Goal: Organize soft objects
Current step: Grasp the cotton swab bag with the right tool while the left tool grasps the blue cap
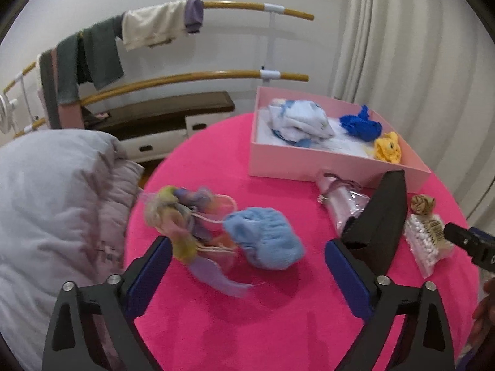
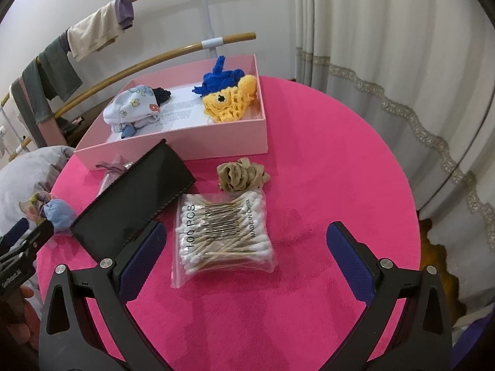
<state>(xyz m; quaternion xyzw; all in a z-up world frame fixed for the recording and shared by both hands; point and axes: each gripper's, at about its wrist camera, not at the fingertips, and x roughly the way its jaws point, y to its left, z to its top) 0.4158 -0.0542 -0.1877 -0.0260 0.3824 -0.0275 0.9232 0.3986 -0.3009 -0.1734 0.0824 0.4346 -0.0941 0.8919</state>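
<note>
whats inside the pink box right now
The pink cardboard box holds a folded white patterned cloth, a dark blue knit piece, a royal-blue crochet piece and a yellow crochet toy. Whatever lies beneath them is covered.

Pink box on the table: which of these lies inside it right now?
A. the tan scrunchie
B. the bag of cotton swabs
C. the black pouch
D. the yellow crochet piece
D. The yellow crochet piece rests inside the pink box beside the blue crochet piece, while the bag of cotton swabs, black pouch and tan scrunchie lie on the pink tablecloth outside it.
</note>
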